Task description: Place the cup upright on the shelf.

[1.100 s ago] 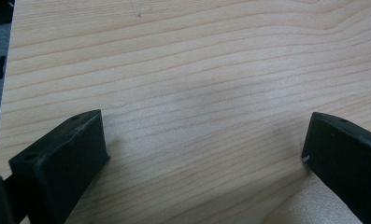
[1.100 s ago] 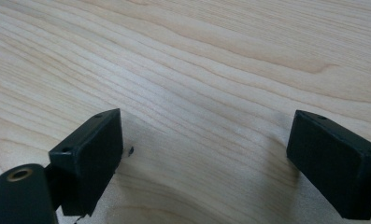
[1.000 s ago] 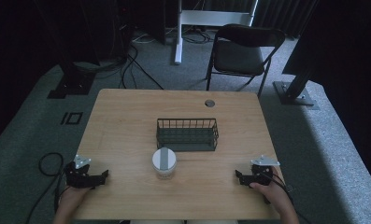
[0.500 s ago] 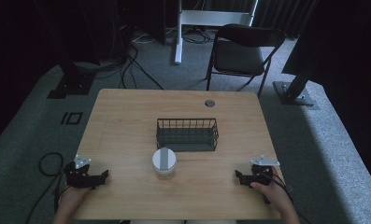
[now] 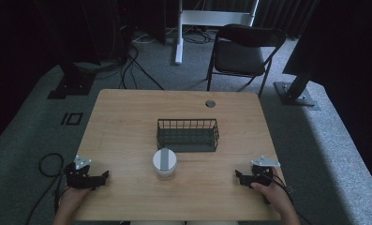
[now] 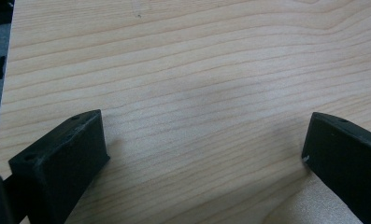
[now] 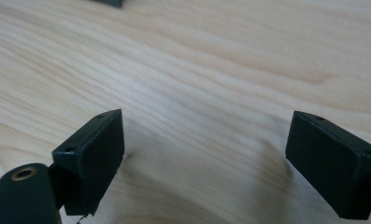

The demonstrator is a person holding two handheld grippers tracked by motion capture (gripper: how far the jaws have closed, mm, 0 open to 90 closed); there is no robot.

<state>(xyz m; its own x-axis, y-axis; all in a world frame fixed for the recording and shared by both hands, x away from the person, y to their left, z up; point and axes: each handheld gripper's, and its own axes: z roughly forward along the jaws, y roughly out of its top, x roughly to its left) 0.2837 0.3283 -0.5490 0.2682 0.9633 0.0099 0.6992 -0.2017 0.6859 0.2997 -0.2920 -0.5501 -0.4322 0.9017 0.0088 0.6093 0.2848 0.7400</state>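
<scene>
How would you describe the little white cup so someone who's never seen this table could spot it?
Start at the wooden table and find the dark wire basket near its middle. Just in front of the basket, towards the person, stands the cup. It is round and white with a grey stripe across its top.

Pale wood-grain table [image 5: 127,122], dark wire basket [image 5: 187,135], seemingly white-grey cup [image 5: 164,162]

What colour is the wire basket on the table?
Dark, nearly black; the basket shows best in the high view.
</scene>
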